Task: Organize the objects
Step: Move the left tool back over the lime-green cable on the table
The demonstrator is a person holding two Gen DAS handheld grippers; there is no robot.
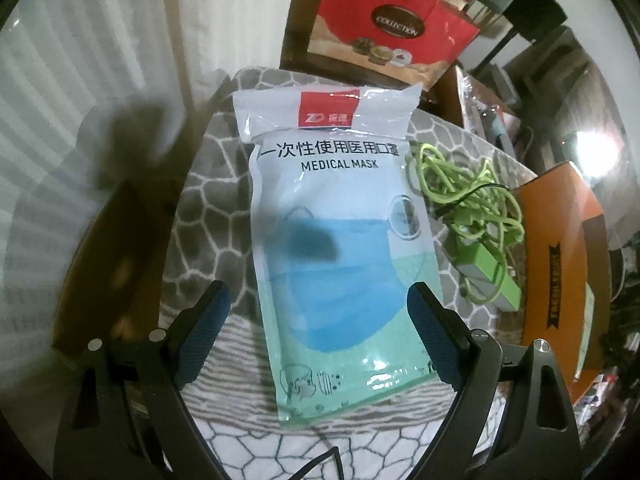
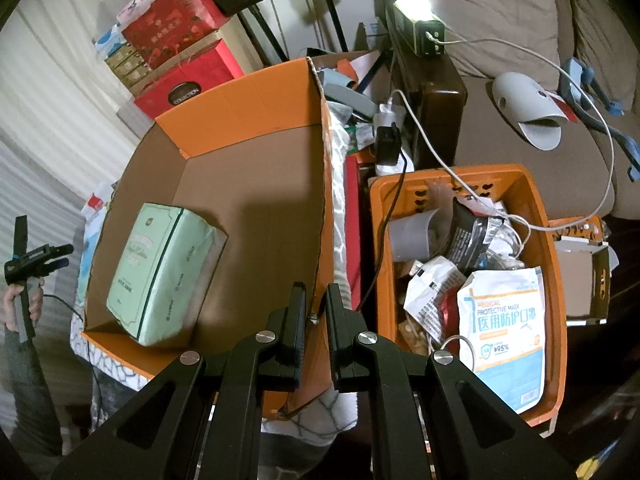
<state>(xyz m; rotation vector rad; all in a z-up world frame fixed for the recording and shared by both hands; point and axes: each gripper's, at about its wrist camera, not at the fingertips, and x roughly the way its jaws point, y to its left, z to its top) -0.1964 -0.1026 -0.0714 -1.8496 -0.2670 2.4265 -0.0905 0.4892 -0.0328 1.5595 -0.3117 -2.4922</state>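
Under the left hand-held gripper [image 1: 318, 308], wide open and holding nothing, a blue-and-white mask pack [image 1: 336, 240] lies flat on a patterned cloth [image 1: 208, 216], beside a green cable [image 1: 472, 196]; only the right view shows the orange box [image 2: 248, 92] with a green tissue pack [image 2: 160, 268]; the right hand-held gripper [image 2: 315, 300], nearly closed, pinches the box wall.

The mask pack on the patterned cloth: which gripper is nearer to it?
Left. The left gripper is open right over the mask pack. The right gripper is over the cardboard box wall, nearly shut.
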